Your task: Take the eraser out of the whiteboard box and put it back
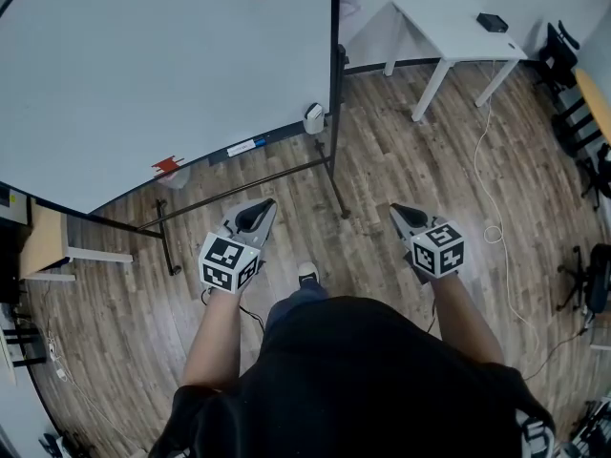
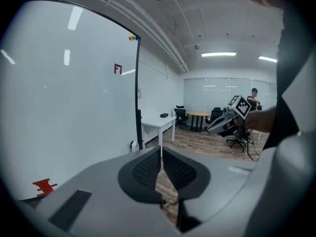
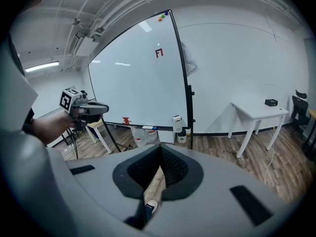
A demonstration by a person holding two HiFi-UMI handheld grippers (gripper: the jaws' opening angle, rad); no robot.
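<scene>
Both claws are seen shut with nothing held: left claw (image 2: 161, 157), right claw (image 3: 160, 158), each well apart from the whiteboard (image 1: 143, 74). The eraser is not made out; it is probably inside the white box (image 1: 313, 118) at the right end of the board's lower edge. Risks judged: the box could be knocked loose if it is reached with the 2 claws unopened, the board could be pushed back on its stand, or a shallow pinch could drop the eraser.

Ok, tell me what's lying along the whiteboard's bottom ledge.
On the ledge: a white box at its right end, a small white-and-blue item near the middle, and a red shape at the left. The box's inside is hidden, so no eraser shows.
</scene>
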